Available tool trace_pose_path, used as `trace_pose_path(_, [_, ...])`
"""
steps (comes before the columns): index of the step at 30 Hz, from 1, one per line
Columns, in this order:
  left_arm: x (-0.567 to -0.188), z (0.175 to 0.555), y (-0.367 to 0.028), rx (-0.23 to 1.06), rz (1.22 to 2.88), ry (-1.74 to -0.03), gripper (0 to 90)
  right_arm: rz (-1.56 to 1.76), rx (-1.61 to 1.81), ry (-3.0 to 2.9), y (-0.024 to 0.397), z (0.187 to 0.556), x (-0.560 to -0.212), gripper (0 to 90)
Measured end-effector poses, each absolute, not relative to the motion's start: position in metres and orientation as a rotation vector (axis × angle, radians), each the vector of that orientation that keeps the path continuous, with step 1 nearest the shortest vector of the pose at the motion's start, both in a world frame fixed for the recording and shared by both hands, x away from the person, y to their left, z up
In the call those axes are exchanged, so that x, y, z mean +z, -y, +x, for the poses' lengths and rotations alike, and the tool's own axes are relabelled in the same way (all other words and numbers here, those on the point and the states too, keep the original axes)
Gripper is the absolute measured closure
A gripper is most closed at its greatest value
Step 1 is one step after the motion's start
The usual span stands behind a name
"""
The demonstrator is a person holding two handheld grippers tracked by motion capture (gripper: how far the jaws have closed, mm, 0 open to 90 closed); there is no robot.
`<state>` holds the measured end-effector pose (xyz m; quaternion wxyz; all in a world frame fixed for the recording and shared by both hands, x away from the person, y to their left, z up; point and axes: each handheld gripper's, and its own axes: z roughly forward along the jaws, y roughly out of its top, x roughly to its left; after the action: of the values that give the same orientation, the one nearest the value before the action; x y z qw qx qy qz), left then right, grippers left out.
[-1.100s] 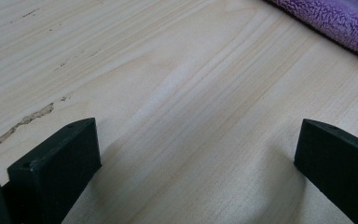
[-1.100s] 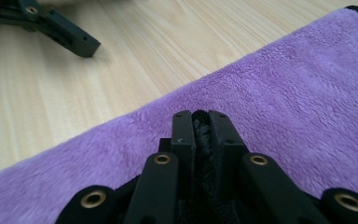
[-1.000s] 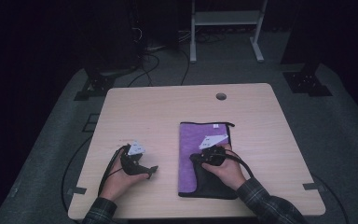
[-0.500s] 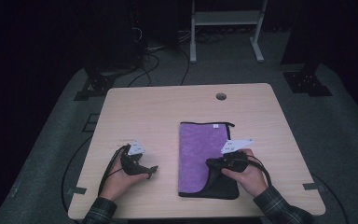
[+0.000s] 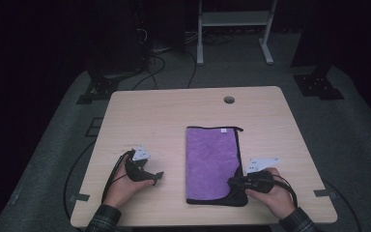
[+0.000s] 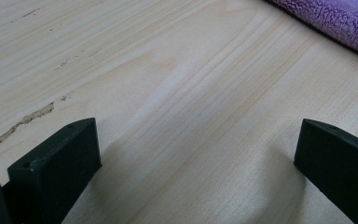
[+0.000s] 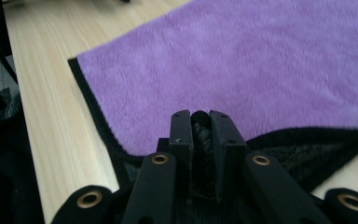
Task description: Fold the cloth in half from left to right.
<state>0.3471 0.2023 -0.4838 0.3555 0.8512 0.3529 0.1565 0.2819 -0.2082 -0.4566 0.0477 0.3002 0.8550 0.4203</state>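
The purple fleece cloth with black trim (image 5: 211, 162) lies folded flat on the pale wooden table (image 5: 174, 116); right gripper (image 7: 200, 122) pinches its near black edge, jaws nearly closed on the fabric; left gripper (image 6: 198, 149) rests wide open, holding nothing, beside the cloth.

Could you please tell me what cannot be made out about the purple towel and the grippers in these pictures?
- Right gripper view: the right gripper is shut on the black-edged purple fleece towel; how much cloth it pinches is hidden by its pads.
- High view: the towel's near right corner lies dark under the gripper.
- Left gripper view: the open left gripper over the pale wooden table; the towel is cut off by the frame's top right edge.
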Motion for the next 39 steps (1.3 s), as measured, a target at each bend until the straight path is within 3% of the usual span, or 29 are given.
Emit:
trace_pose_path(13, [-0.484,0.347,-0.202,0.404,2.199,-0.913,0.0,0.953,1.300,-2.563,0.240,0.268,-0.453,62.7])
trace_pose_path(16, [-0.484,0.347,-0.202,0.405,2.199,-0.912,0.0,0.972,1.336,-2.514,0.247,0.271,-0.449,55.9])
trace_pose_path(26, [-0.483,0.347,-0.203,0.406,2.198,-0.906,0.2,0.959,1.395,-2.405,0.261,0.293,-0.432,46.8])
trace_pose_path(33, [-0.477,0.350,-0.199,0.366,2.175,-0.909,24.0,0.956,1.339,-2.419,0.257,0.325,-0.432,46.7])
trace_pose_path(39, [-0.469,0.365,-0.187,0.374,2.167,-0.879,34.0,0.981,1.309,-2.426,0.253,0.354,-0.435,51.7])
